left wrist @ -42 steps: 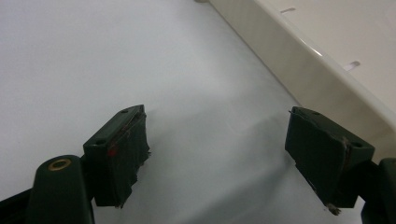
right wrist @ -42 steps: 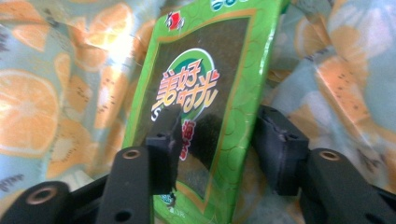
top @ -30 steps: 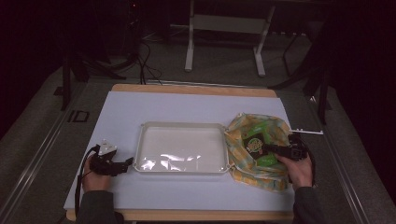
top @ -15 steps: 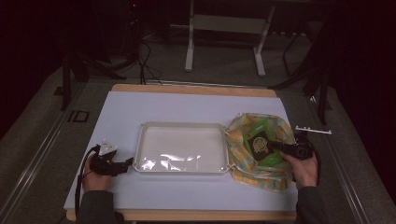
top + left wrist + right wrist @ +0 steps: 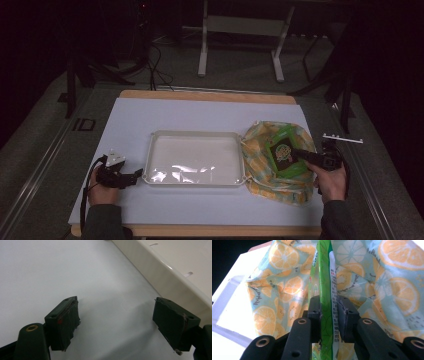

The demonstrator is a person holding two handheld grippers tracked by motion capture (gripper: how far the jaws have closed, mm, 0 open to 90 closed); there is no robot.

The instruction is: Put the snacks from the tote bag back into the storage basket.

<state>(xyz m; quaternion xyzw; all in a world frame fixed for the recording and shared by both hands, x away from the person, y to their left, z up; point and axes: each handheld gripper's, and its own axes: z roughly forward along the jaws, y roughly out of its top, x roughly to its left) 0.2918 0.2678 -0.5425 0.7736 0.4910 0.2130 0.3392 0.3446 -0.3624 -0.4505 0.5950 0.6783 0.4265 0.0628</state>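
1. Green packet (image 5: pixel 325 302), flat, glossy, w/ white side panel of small print; round printed logo on its face in high view (image 5: pixel 283 155).
2. Packet sits over orange-slice print cloth (image 5: pixel 270 170), at table's right side, just beside tray. In right gripper view it stands edge-on between the jaws, cloth (image 5: pixel 372 280) behind it.
3. Right gripper (image 5: pixel 329 315) clamped on packet edge, both jaws pressed to it. High view: right gripper (image 5: pixel 305 156) reaches in from right, held by right hand (image 5: pixel 331 181).
4. Cloth is pale blue-green w/ yellow/orange citrus slices, crumpled, edges raised around packet like a loose bundle.
5. White plastic tray (image 5: pixel 194 159) mid-table, rectangular, shallow, nothing in it, glare on its floor. Tray wall (image 5: pixel 160 277) seen close in left gripper view.
6. Left gripper (image 5: pixel 117 322) jaws spread wide, nothing between them, low over white table cover (image 5: pixel 50 272), beside tray's left edge. Left hand (image 5: pixel 102 192) holds it (image 5: pixel 131 176).
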